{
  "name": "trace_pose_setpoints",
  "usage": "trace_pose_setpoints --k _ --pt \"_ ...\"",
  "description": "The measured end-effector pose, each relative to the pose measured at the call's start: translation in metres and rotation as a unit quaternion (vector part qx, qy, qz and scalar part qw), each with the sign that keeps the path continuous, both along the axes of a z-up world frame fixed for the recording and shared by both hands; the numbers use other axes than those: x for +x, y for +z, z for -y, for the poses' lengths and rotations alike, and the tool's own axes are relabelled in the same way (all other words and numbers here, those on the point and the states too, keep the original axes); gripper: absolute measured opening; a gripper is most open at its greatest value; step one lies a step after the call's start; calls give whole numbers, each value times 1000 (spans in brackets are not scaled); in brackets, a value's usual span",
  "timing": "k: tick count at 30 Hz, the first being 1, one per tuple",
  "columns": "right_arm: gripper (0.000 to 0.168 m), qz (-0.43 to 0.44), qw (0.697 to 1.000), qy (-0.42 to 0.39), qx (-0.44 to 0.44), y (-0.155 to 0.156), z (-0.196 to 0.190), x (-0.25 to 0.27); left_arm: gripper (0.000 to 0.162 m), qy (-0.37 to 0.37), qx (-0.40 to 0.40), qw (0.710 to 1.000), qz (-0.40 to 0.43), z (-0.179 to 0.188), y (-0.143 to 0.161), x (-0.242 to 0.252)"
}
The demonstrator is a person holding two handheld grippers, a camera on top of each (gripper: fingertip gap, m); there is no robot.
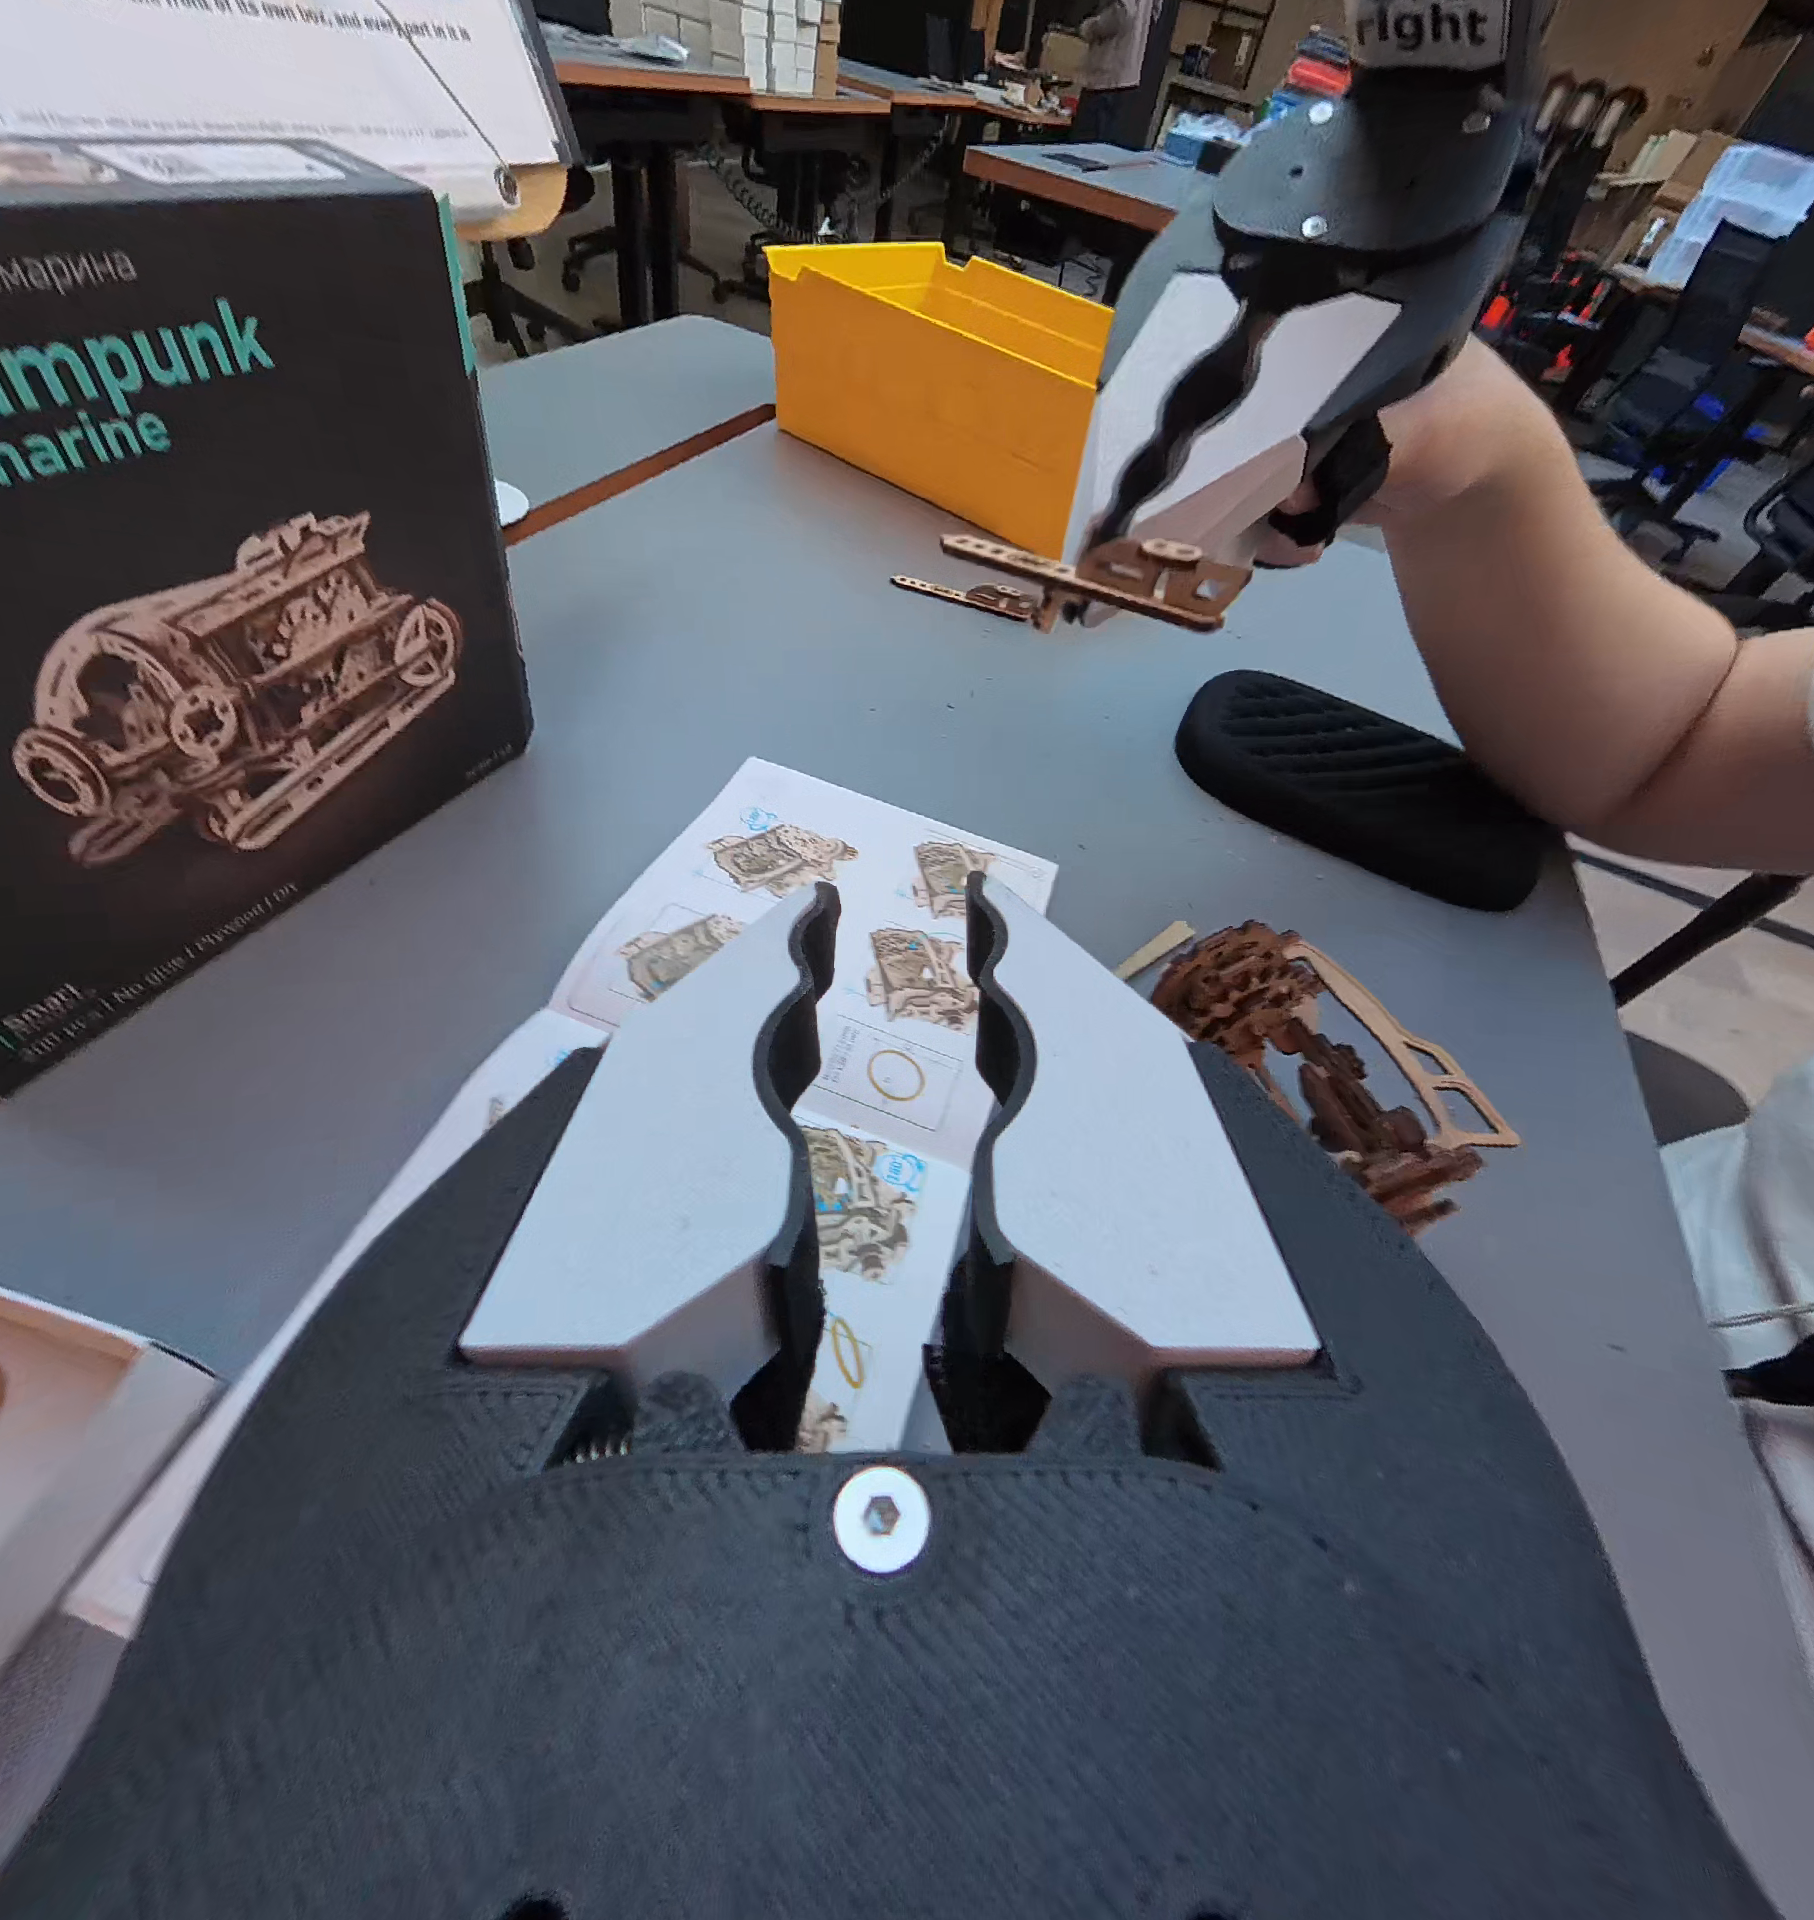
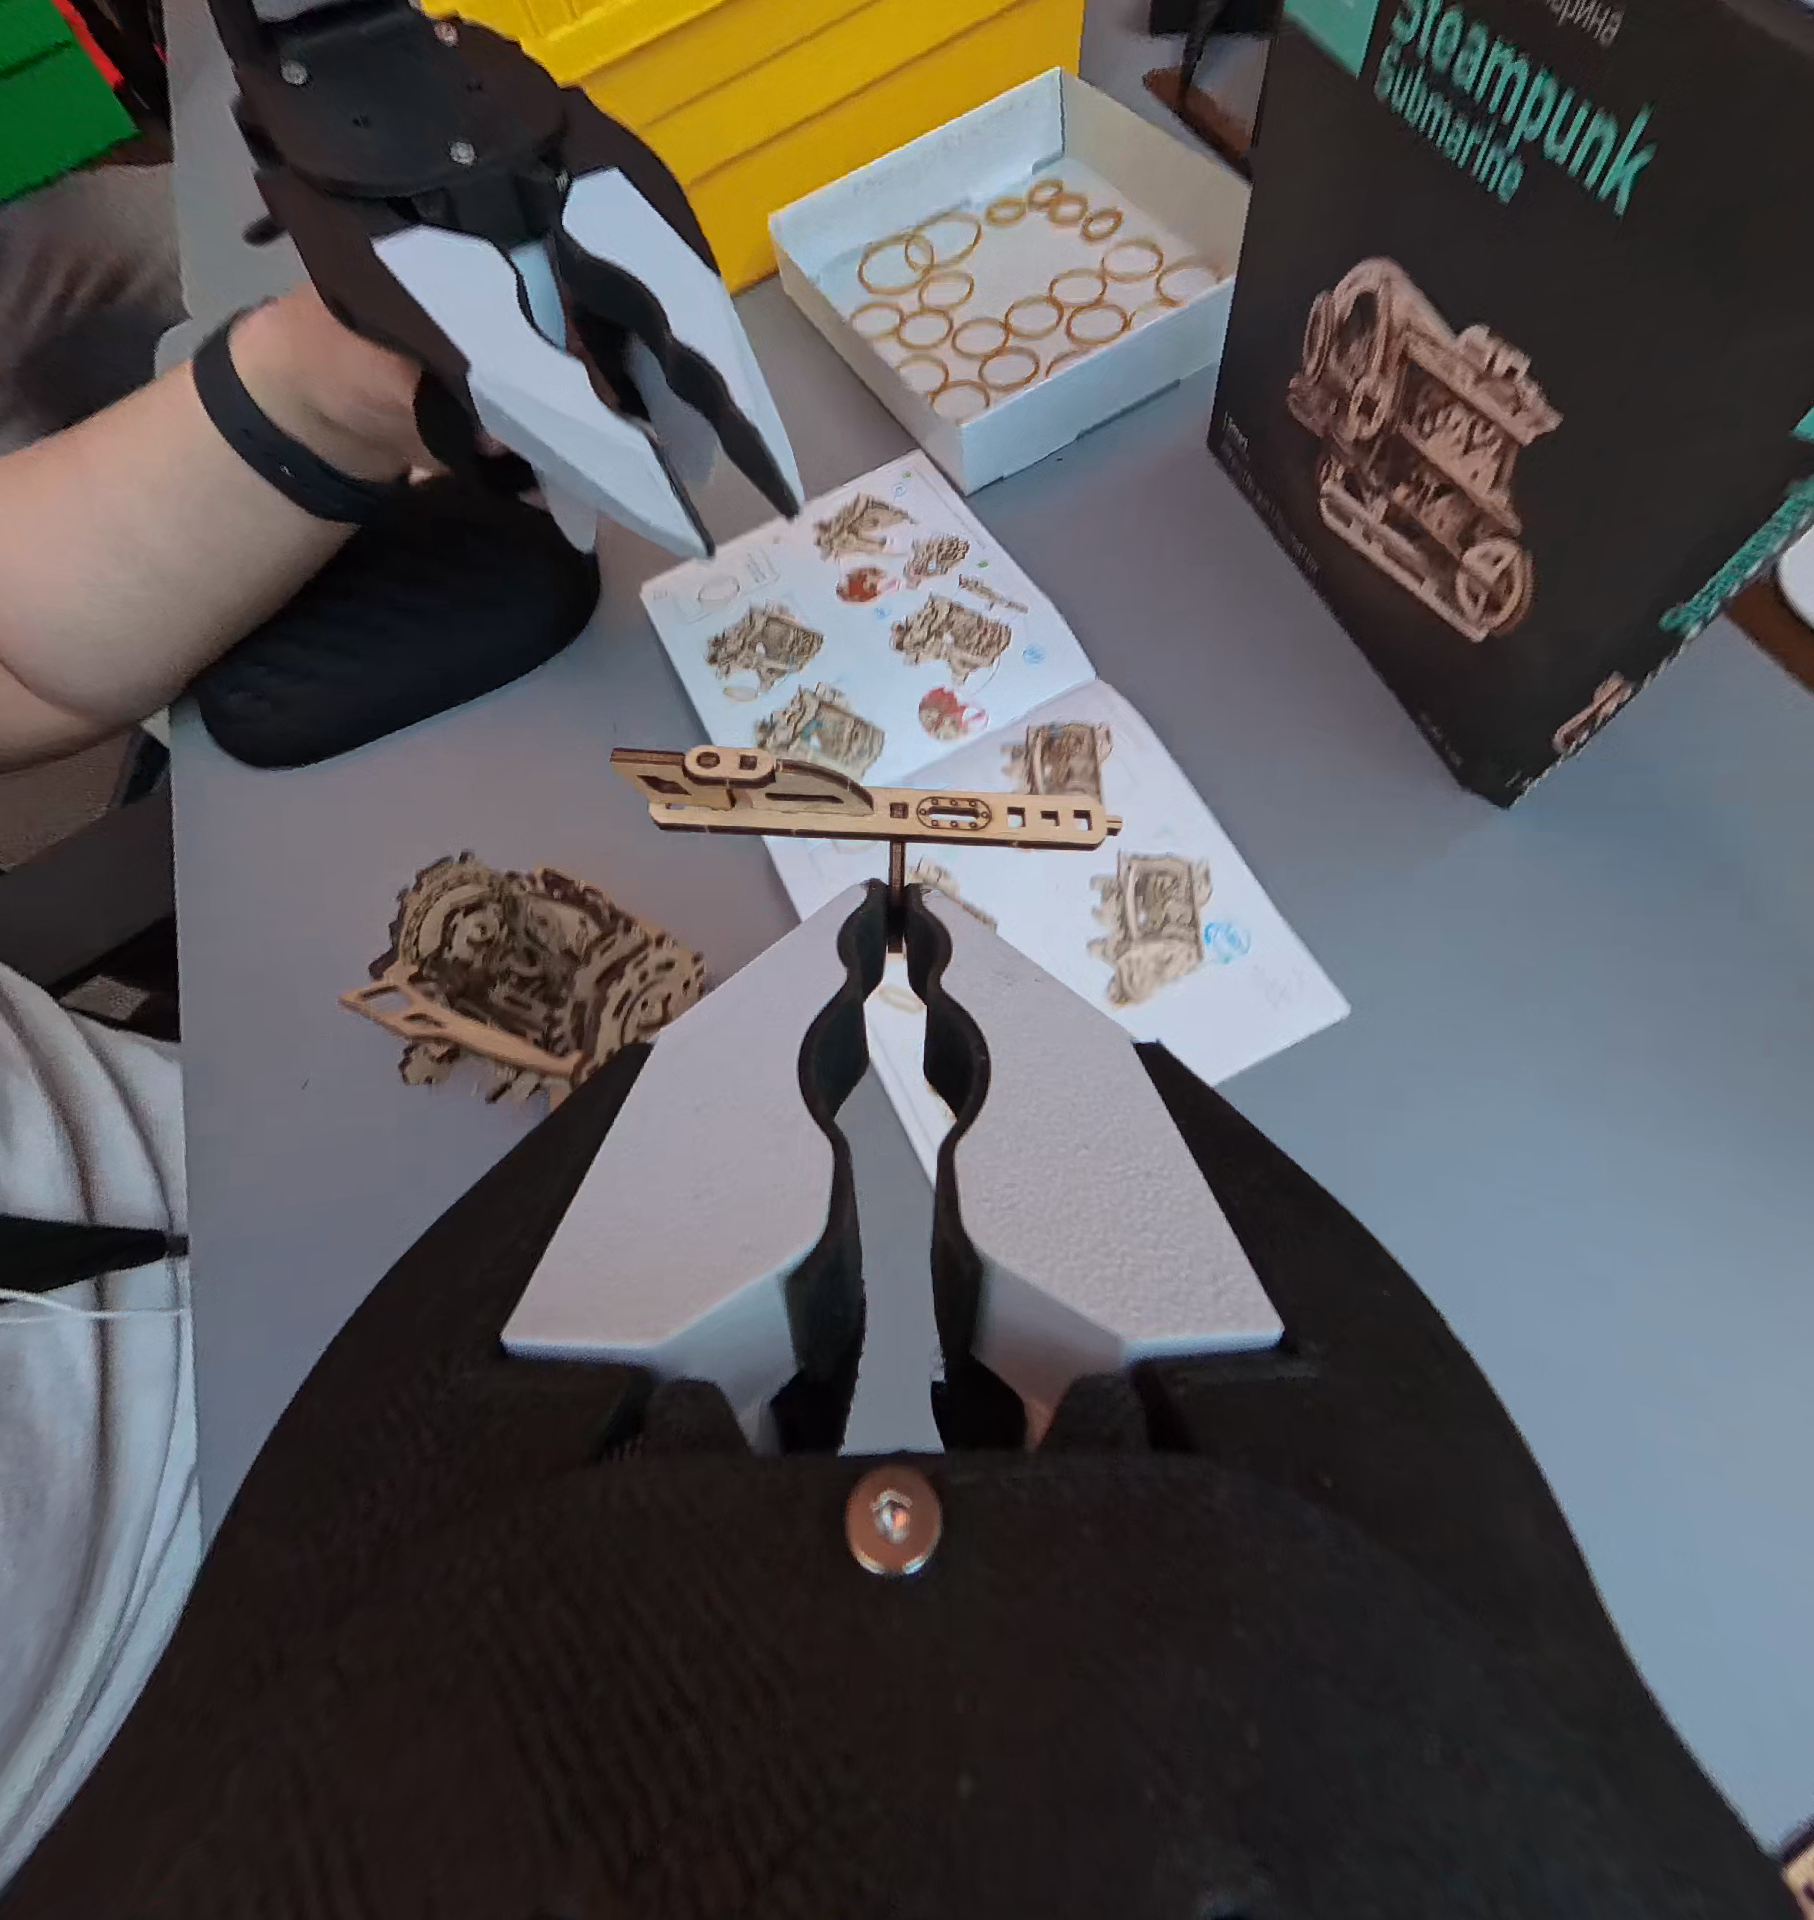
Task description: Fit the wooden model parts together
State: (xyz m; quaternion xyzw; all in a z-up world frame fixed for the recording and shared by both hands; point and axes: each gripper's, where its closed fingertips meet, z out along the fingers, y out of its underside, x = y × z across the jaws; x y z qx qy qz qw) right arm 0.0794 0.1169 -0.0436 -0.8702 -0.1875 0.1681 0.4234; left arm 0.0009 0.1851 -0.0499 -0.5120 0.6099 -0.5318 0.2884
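Our right gripper (image 2: 890, 902) pinches a flat wooden strip (image 2: 867, 805) at centre frame, above the booklet (image 2: 996, 665). Our left gripper (image 1: 903, 904) gapes narrowly, empty. Only the right view shows the ring tray (image 2: 1007, 281); the half-built model (image 2: 524, 977) sits centre left.

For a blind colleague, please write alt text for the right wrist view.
The right gripper pinches a flat wooden strip by its small tab, above an open instruction booklet. A half-built wooden model lies left; the left gripper hovers open beyond.
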Motion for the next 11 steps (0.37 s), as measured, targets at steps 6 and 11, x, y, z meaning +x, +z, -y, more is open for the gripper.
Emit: trace_pose_setpoints --k 6,11 --pt "1 59 996 -43 -55 -62 89 2 23 47 -38 997 -49 13 -25 -48" --pt "2 91 989 -80 -82 -106 124 -9 23 86 -97 991 -37 21 -30 -66"
